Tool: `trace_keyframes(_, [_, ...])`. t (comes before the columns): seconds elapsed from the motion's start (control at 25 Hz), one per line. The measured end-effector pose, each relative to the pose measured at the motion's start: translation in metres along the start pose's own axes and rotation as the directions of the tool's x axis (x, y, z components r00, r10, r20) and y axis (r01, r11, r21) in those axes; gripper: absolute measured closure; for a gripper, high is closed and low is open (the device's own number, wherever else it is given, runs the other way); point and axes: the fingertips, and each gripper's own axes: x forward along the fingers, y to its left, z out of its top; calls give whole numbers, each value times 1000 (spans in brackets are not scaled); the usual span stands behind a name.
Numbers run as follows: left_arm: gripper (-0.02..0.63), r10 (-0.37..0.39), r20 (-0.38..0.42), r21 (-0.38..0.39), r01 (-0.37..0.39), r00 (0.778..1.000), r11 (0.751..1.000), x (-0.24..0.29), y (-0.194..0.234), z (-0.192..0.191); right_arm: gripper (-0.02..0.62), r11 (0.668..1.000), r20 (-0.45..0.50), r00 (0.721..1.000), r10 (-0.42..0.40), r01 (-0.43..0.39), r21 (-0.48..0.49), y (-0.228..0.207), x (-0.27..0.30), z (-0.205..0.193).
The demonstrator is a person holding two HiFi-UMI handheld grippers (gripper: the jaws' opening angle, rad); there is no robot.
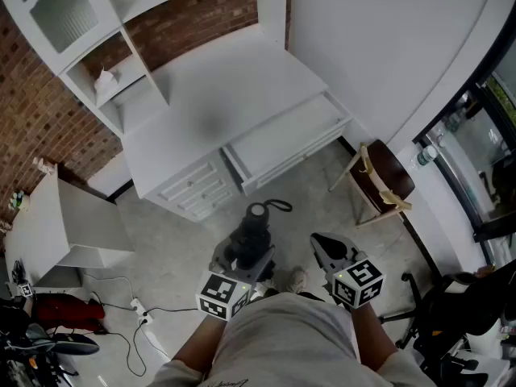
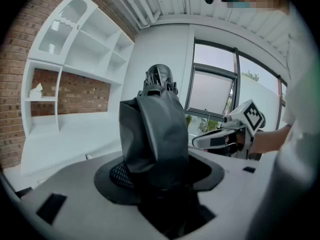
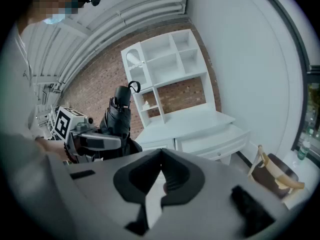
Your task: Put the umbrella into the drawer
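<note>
A folded black umbrella (image 1: 254, 230) stands upright between the jaws of my left gripper (image 1: 242, 258), which is shut on its fabric body. Its handle and wrist loop point toward the desk. The umbrella (image 2: 152, 134) fills the middle of the left gripper view and hides my left gripper (image 2: 160, 179) tips. The white desk's drawer (image 1: 282, 139) stands pulled out, with nothing visible in it, some way ahead of both grippers. To the umbrella's right my right gripper (image 1: 318, 242) is shut on nothing. In the right gripper view my right gripper (image 3: 161, 156) has its tips touching, and the drawer (image 3: 215, 139) lies beyond.
A white desk (image 1: 218, 95) with a shelf hutch stands against a brick wall. A brown-seated chair (image 1: 385, 176) stands to the right of the drawer, and a low white cabinet (image 1: 48, 224) is at the left. A power strip and cables (image 1: 141, 313) lie on the floor at lower left.
</note>
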Motion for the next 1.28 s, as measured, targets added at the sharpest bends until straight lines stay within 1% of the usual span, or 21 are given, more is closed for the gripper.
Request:
trace_keyframes(0.16, [333, 9, 6, 6, -10, 1000, 1000, -4, -6, 2, 568, 1000, -3, 1000, 24, -24, -12, 9, -1, -1])
trace_keyframes(0.48, [333, 16, 19, 26, -17, 1000, 1000, -13, 2, 11, 568, 998, -1, 999, 44, -44, -39, 18, 10, 5])
trace_keyframes(0.76, [333, -9, 22, 45, 8, 1000, 999, -17, 9, 13, 568, 1000, 11, 1000, 29, -29, 8, 20, 20, 7])
trace_keyframes(1.08, [333, -32, 25, 64, 30, 999, 997, -25, 21, 11, 568, 1000, 30, 999, 23, -23, 1, 34, 35, 10])
trace_keyframes(1.28, [333, -39, 31, 64, 37, 999, 997, -31, 25, 13, 568, 1000, 36, 999, 24, -24, 1, 38, 39, 13])
